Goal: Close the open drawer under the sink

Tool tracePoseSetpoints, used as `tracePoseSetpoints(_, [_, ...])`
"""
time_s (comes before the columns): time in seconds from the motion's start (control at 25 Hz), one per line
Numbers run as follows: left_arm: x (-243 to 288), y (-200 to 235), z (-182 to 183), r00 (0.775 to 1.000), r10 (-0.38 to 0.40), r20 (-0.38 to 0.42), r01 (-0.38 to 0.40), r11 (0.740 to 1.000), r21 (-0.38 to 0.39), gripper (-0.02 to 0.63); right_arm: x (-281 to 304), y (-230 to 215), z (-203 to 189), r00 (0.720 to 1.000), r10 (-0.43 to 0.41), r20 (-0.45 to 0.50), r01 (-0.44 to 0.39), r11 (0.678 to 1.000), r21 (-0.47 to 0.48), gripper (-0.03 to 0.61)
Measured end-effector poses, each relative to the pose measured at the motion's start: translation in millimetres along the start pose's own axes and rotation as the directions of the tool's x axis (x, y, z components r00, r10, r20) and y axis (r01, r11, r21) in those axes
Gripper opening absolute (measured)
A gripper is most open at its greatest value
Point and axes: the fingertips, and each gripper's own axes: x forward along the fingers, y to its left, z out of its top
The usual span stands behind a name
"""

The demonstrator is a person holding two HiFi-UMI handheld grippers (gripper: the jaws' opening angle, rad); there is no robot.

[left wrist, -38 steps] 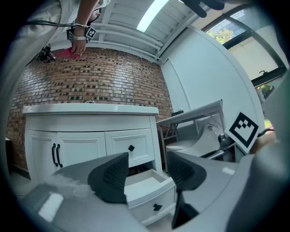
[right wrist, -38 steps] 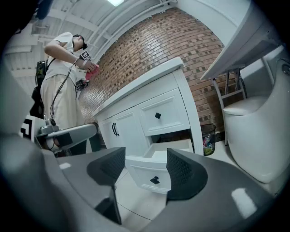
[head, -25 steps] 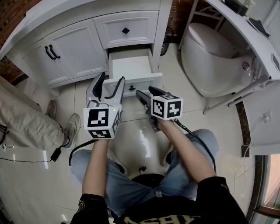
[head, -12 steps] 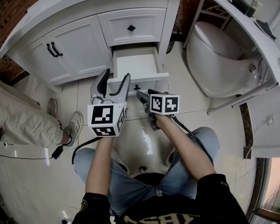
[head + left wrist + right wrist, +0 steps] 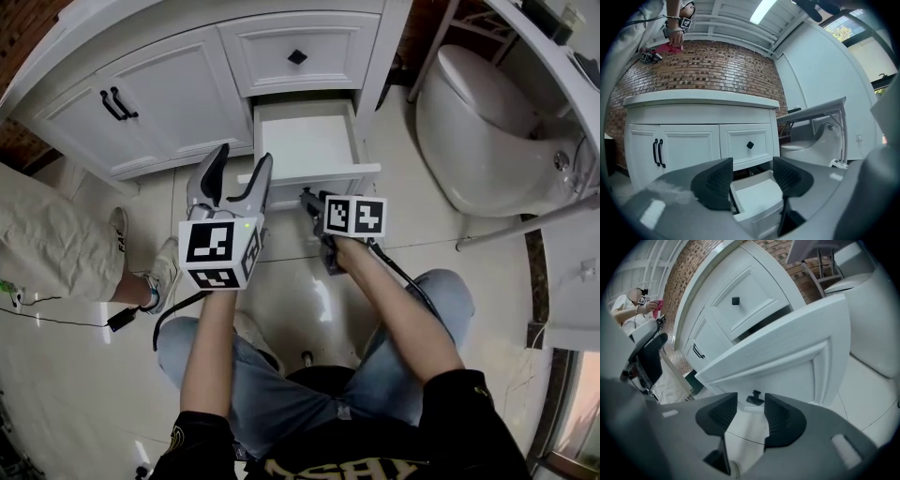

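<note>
The open white drawer (image 5: 311, 174) sticks out of the vanity under a closed drawer with a black knob (image 5: 297, 56). My left gripper (image 5: 242, 157) is open and empty, hovering just left of the drawer's front corner. In the left gripper view the drawer's rim (image 5: 761, 212) lies below and beyond the left gripper (image 5: 751, 180). My right gripper (image 5: 309, 200) is low against the drawer front (image 5: 787, 362). Its jaws are closing, and the drawer's small black knob (image 5: 754, 398) sits just past the right gripper (image 5: 747, 411), untouched by the pads.
A white toilet (image 5: 487, 122) stands right of the vanity, with a metal frame (image 5: 525, 220) in front of it. Cabinet doors with black handles (image 5: 117, 101) are at the left. Another person's leg (image 5: 47, 248) and shoe (image 5: 161, 272) are on the glossy tiled floor.
Both grippers moved closer to the drawer. The right gripper sank to the drawer front and its jaws narrowed. The left gripper stayed open.
</note>
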Motion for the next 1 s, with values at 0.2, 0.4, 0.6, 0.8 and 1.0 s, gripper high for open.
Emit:
tracePoseSetpoints(0.2, [23.5, 3.8, 3.9, 1.0, -0.015, 0.018, 0.015, 1.0, -0.015, 0.264, 24.2, -9.1, -7.8, 0.998, 0.034, -0.049, -0.031, 0.998, 0.058, 0.159])
tracePoseSetpoints(0.4, [48.3, 14.1, -9.2, 1.0, -0.024, -0.003, 0.024, 1.0, -0.019, 0.265, 45.1, -8.8, 5.8, 0.997, 0.059, -0.042, -0.055, 0.995, 0.086, 0.147])
tracePoseSetpoints(0.6, [66.1, 36.9, -24.4, 1.0, -0.012, -0.02, 0.011, 0.999, -0.032, 0.264, 69.0, -18.5, 42.7, 0.998, 0.053, 0.034, -0.056, 0.994, 0.098, 0.147])
tracePoseSetpoints(0.8, [82.6, 58.6, -43.2, 0.999, 0.0, -0.052, -0.005, 0.996, -0.09, 0.264, 90.9, -25.4, 73.2, 0.994, 0.039, 0.102, -0.049, 0.993, 0.104, 0.147])
tracePoseSetpoints(1.0, [93.8, 71.3, -56.7, 0.998, 0.006, -0.07, -0.014, 0.993, -0.117, 0.264, 107.6, -32.6, 96.5, 0.988, 0.031, 0.151, -0.047, 0.993, 0.108, 0.147])
